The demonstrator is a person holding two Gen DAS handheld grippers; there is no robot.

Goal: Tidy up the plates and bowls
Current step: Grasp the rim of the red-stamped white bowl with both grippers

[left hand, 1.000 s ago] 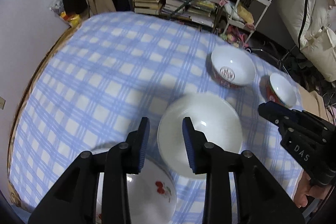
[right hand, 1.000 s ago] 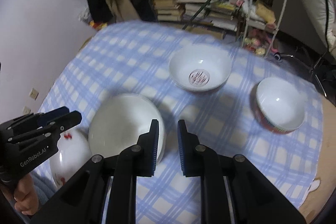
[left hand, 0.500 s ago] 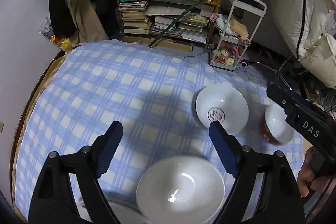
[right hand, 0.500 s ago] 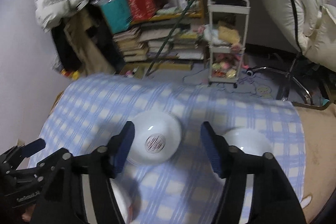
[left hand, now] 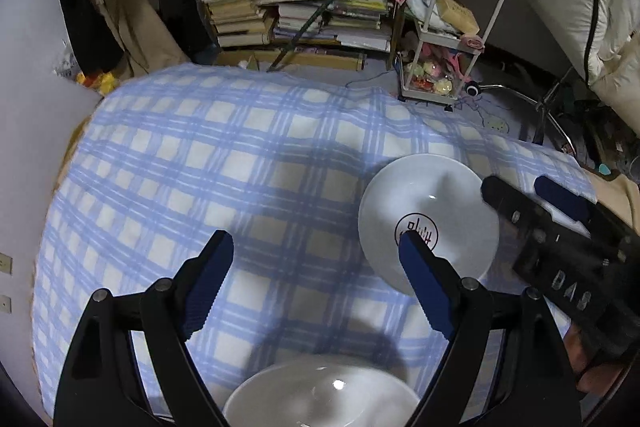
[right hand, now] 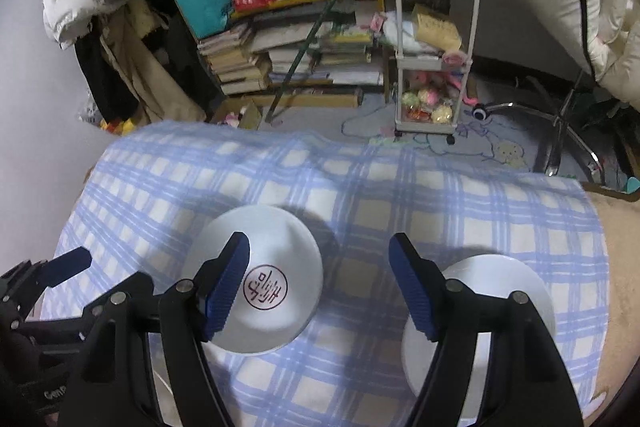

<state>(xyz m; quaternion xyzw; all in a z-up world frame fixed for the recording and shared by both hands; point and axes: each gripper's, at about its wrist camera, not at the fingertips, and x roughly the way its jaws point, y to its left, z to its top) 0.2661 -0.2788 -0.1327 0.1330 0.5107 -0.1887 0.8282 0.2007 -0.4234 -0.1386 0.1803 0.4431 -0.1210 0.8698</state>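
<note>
Both your claws have just sprung open and grasp nothing: left claw [left hand: 316, 251], right claw [right hand: 320, 267], now above the round white stamped bowl [right hand: 264, 279] on the blue-checked table [right hand: 360, 187], ready for picking.

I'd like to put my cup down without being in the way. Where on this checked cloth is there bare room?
The far and left stretch of the checked cloth, beyond the stamped bowl, lies bare. The near right is crowded: stamped bowl, plain bowl, the plate at the near edge, and both open grippers, left and right.
</note>
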